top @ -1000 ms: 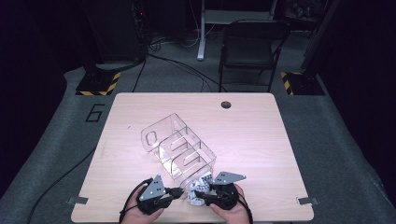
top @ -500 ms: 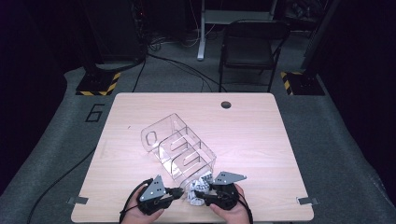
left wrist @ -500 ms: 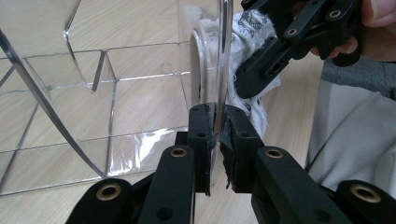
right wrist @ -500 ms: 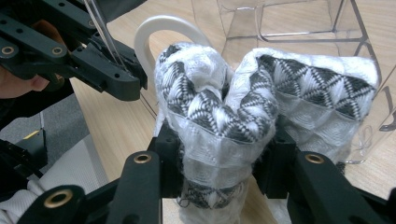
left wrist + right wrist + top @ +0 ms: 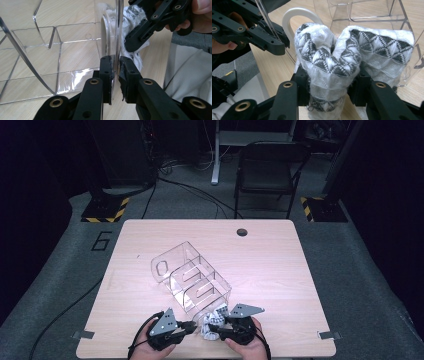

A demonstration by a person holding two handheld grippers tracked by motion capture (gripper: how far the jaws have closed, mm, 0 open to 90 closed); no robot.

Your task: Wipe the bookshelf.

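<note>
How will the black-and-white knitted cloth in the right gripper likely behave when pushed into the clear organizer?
Probably floppy: the knitted cloth bulges and folds between the right gripper's jaws. Likely light and unbreakable. It may snag or bunch against the clear acrylic organizer, whose edge the left gripper pinches.

The surface (image 5: pixel 280 270) is pale wood with a fine grain, and on it stands an organizer (image 5: pixel 192 282) of clear, colourless plastic. The cloth (image 5: pixel 342 65) is white, woven with a black-and-grey pattern of small triangles and zigzags, and a plain white ring (image 5: pixel 297 15) rises behind it. Both the left tool (image 5: pixel 115 72) and the right tool (image 5: pixel 329 92) are matt black with brass-coloured rivets, and each carries a grey plate in the high view.
</note>
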